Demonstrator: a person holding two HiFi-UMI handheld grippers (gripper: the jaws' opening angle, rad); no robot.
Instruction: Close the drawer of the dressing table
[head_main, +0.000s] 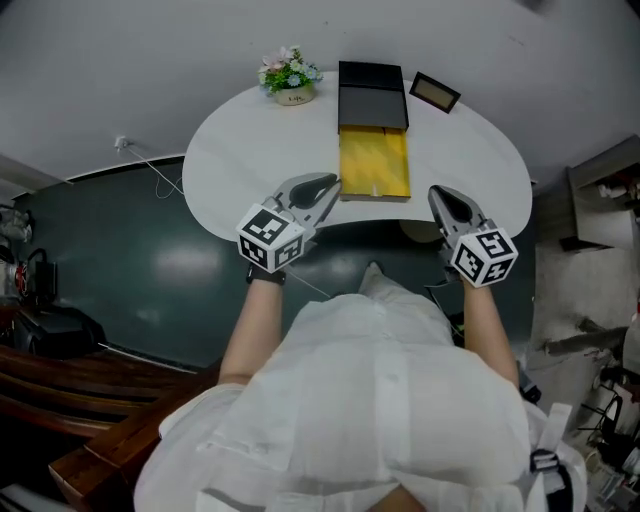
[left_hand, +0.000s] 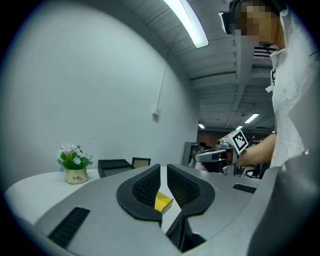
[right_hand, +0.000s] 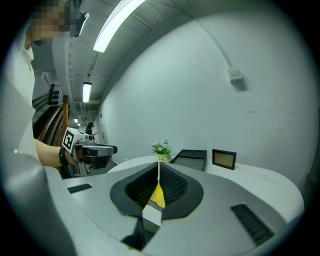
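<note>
On the white dressing table (head_main: 240, 140) a black box (head_main: 372, 95) has its yellow drawer (head_main: 374, 162) pulled out toward me. My left gripper (head_main: 330, 188) is shut and empty, its tip beside the drawer's front left corner. In the left gripper view the yellow drawer (left_hand: 163, 201) shows through the slit of the left gripper (left_hand: 163, 172). My right gripper (head_main: 440, 195) is shut and empty, to the right of the drawer front and apart from it. The right gripper (right_hand: 158, 172) shows a sliver of the drawer (right_hand: 158, 196) below its closed jaws.
A small flower pot (head_main: 290, 78) stands at the back left of the table. A picture frame (head_main: 435, 92) stands right of the black box. Dark floor lies to the left, with clutter at the right edge (head_main: 600, 200).
</note>
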